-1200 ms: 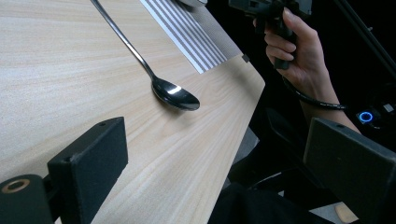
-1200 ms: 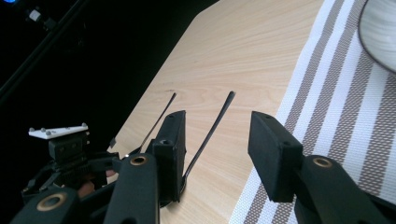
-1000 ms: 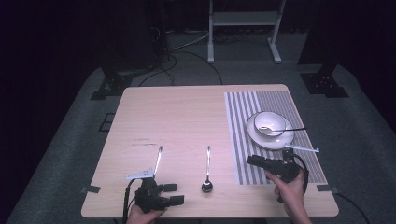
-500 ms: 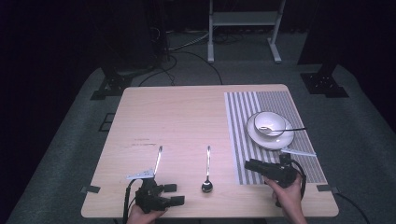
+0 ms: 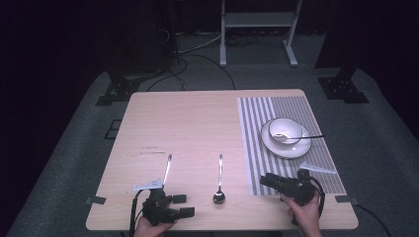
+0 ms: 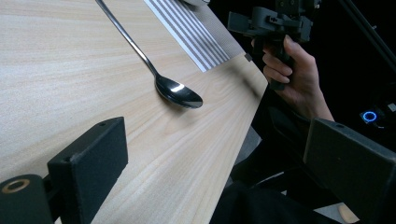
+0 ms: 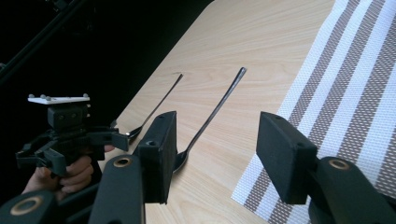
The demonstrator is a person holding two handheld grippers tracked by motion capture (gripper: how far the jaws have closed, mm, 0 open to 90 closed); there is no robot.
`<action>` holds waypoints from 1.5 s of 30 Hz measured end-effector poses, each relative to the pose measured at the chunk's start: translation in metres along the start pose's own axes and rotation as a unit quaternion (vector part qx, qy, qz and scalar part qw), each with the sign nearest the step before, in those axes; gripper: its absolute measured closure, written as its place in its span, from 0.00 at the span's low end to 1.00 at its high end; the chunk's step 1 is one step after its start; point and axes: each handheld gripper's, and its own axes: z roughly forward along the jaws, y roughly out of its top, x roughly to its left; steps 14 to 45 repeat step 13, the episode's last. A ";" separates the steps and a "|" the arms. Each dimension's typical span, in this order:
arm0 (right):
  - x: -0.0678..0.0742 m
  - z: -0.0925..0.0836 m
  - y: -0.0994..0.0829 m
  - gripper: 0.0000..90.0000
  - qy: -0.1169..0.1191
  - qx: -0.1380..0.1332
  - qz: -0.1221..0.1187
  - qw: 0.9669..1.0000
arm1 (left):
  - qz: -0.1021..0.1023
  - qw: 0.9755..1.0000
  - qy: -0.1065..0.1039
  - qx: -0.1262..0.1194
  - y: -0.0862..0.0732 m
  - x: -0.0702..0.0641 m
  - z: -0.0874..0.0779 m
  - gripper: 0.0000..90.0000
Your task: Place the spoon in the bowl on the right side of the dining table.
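Right tool (image 5: 267, 180) jaws just wider, empty, level toward spoon (image 5: 219, 190); left tool (image 5: 184, 206) open, empty.

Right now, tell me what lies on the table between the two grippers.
In the high view, one spoon lies on bare wood between the left gripper and the right gripper, bowl toward the person; a second spoon lies just beyond the left gripper.

silver spoon (image 5: 219, 183), grey-striped placemat (image 5: 257, 143), white bowl (image 5: 286, 130)
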 end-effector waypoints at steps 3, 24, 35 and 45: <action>-0.001 -0.002 -0.002 0.51 -0.005 -0.003 -0.007 1.000 | 0.000 1.000 0.001 -0.002 0.000 -0.001 -0.001 0.05; -0.005 -0.006 -0.008 0.45 -0.019 -0.008 -0.016 1.000 | 0.007 1.000 0.001 0.003 -0.001 -0.002 -0.001 0.05; -0.005 -0.006 -0.008 0.45 -0.019 -0.008 -0.016 1.000 | 0.007 1.000 0.001 0.003 -0.001 -0.002 -0.001 0.05; -0.005 -0.006 -0.008 0.45 -0.019 -0.008 -0.016 1.000 | 0.007 1.000 0.001 0.003 -0.001 -0.002 -0.001 0.05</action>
